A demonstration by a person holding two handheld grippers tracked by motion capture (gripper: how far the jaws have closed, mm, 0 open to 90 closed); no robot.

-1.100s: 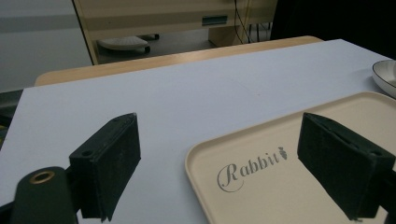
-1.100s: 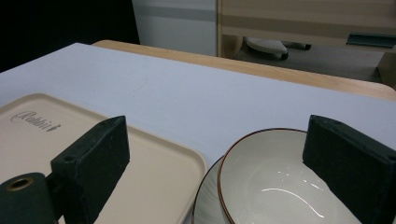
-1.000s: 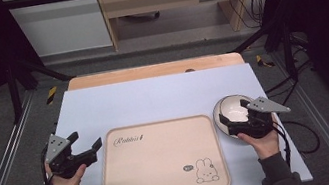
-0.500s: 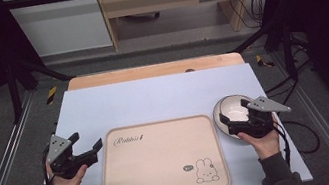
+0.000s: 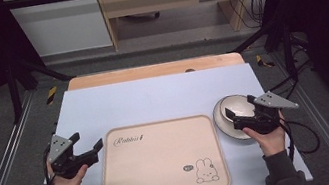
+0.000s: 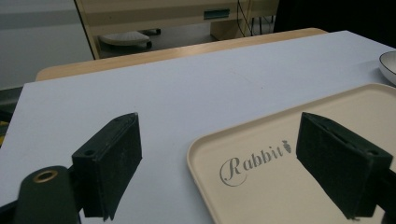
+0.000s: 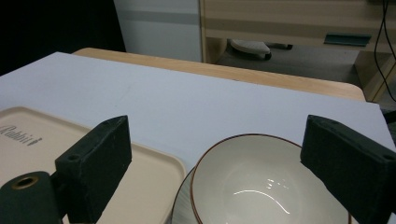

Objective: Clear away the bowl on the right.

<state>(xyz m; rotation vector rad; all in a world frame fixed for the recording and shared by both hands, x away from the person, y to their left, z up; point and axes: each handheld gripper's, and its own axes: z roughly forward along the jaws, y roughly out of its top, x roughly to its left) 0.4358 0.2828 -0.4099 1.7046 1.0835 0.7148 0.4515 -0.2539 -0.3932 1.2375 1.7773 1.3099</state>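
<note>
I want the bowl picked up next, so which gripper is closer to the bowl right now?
Right. The right gripper hangs over the bowl, jaws open either side of its rim. The left gripper sits at the tray's far left edge, the whole tray between it and the bowl.

The right claw hides the near part of the white round bowl with a brown rim.

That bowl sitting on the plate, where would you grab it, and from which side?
Probably by the rim of the bowl, one jaw inside and one outside its thin wall. It stands upright and open on the plate, so the near edge is free. The right gripper is open just above it, so coming down from the person's side seems easiest.
</note>
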